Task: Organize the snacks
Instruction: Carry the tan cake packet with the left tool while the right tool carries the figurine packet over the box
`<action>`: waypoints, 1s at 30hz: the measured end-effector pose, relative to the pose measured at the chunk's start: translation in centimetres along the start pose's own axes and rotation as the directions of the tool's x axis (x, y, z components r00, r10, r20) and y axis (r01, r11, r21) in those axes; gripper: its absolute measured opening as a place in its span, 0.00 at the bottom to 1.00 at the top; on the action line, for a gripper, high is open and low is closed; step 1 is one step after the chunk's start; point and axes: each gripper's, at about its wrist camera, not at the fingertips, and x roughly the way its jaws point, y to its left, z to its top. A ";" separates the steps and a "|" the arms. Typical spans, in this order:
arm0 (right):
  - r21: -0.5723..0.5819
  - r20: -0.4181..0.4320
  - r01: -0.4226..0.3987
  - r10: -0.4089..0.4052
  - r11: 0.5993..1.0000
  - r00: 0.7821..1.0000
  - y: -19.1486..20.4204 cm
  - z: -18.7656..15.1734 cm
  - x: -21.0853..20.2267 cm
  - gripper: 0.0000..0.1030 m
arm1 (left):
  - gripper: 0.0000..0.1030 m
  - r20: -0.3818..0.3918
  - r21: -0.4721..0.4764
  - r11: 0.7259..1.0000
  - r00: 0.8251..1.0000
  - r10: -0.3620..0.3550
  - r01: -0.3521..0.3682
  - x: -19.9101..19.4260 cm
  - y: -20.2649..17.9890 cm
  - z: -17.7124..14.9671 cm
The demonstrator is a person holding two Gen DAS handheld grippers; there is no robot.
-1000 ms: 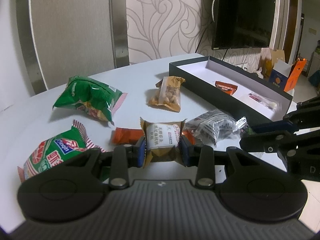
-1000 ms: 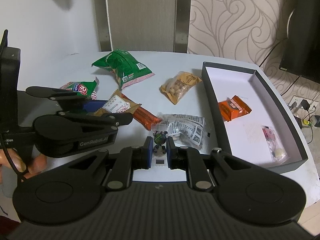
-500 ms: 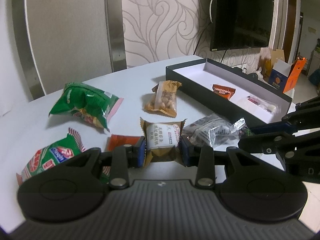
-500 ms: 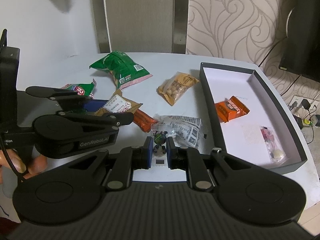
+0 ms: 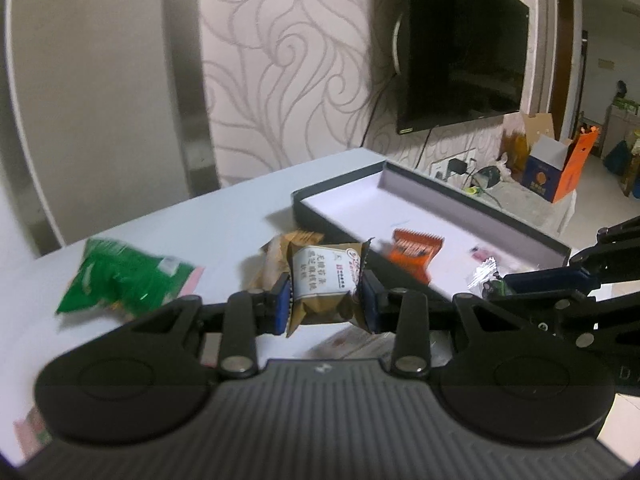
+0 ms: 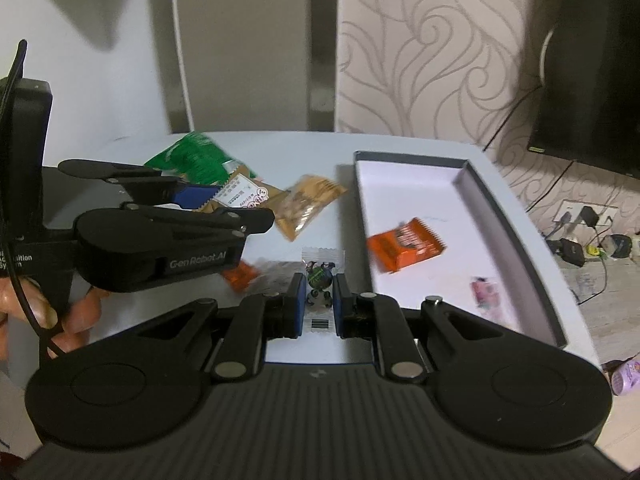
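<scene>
While both pairs of tongs hang above the smooth white table (image 6: 280, 140), each one grips a crinkly foil packet. Squeezed between the blue pads of the left gripper (image 5: 325, 304) is a puffy brown cake packet (image 5: 322, 280) with a white printed label, its crimped ends sticking out above and below the pads; the jaws stand narrow, closed onto its sides. The right gripper (image 6: 318, 305) has its jaws nearly together, pinching a small flat clear sachet (image 6: 320, 276) with a green and black print and a barcode at its lower end. Ahead and to the right of both tongs lies a long shallow rectangular box (image 6: 516, 224), dark grey outside with a matt white floor. Inside it rests a glossy orange wrapper (image 6: 404, 244) with zigzag-cut ends, and nearer the right gripper a small pink-and-clear packet (image 6: 486, 294), blurred. Beyond the left gripper's fingers, on the table, sits a tan see-through bag of pale lumps (image 6: 308, 204), just beside the box's near corner. Further to the left lies a shiny green pillow bag (image 5: 120, 280) with a pink sealed edge. Just under the right gripper's left finger lie an orange bar wrapper (image 6: 240, 274) and a clear crumpled packet (image 6: 276, 274), touching each other. Bare fingers (image 6: 44, 312) show at the left gripper's handle.
</scene>
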 end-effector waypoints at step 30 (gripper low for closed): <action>0.039 -0.053 0.024 -0.022 0.999 0.998 -12.1 -2.9 5.3 0.16 | 0.38 -0.026 -0.004 1.000 1.000 0.013 -0.013 11.2 -9.4 4.7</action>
